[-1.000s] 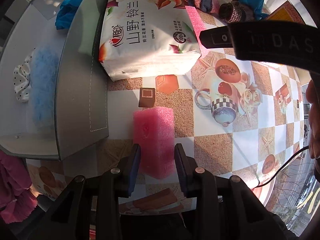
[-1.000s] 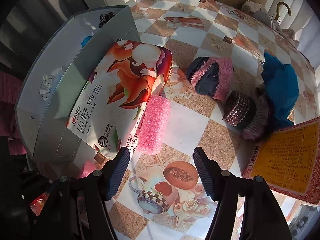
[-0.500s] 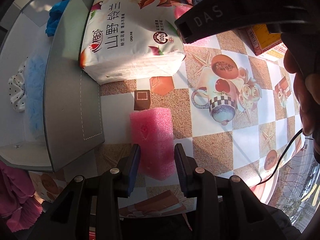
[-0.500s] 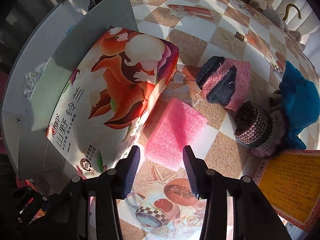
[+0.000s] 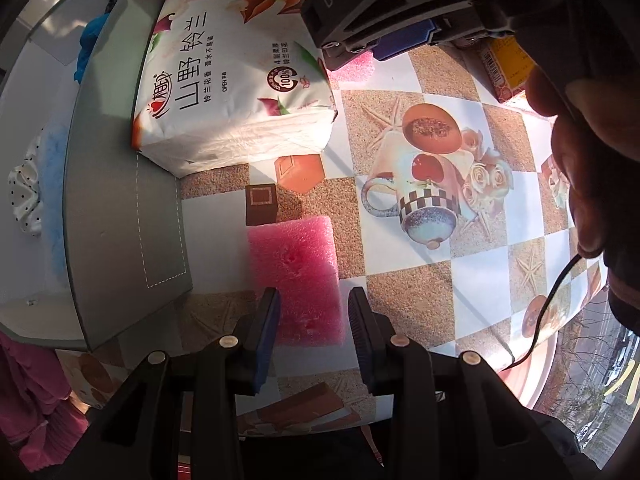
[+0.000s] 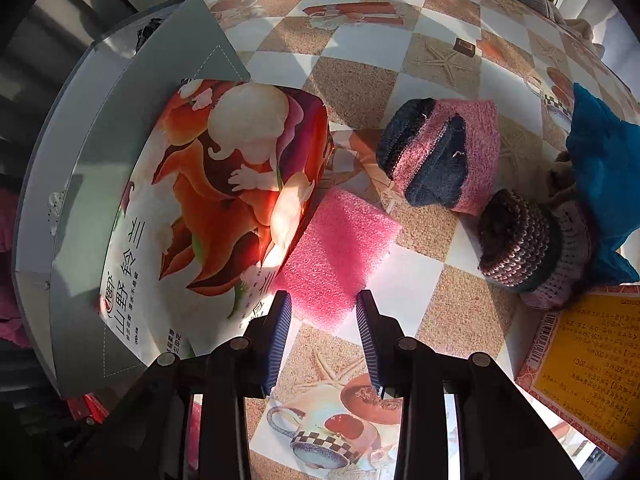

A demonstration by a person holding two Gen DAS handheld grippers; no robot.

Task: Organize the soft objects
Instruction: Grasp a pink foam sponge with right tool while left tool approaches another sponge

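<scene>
A pink foam block [image 5: 296, 264] hangs above the patterned tablecloth with my left gripper [image 5: 314, 300] shut on its near end. In the right wrist view a second pink foam block [image 6: 340, 248] lies on the cloth against a soft tissue pack [image 6: 208, 208]. My right gripper [image 6: 323, 304] points down over this block's near edge. Its jaws are closing, and the foam fills the gap between the pads. The left wrist view shows the right gripper [image 5: 360, 52] at the top, beside the tissue pack [image 5: 232, 92], with a person's hand [image 5: 580, 160] behind it.
A grey open box [image 5: 120, 208] holding blue and dotted fabric runs along the left, and the tissue pack leans on its flap [image 6: 80, 184]. A pink and dark knitted piece [image 6: 444, 156], a brown knitted hat [image 6: 520, 248], a blue cloth [image 6: 604, 168] and a yellow carton [image 6: 588, 376] lie to the right.
The right gripper's jaws have narrowed from wide apart to close around the second foam block while it came down nearer to it. The left gripper has drifted sideways, still holding its block.
</scene>
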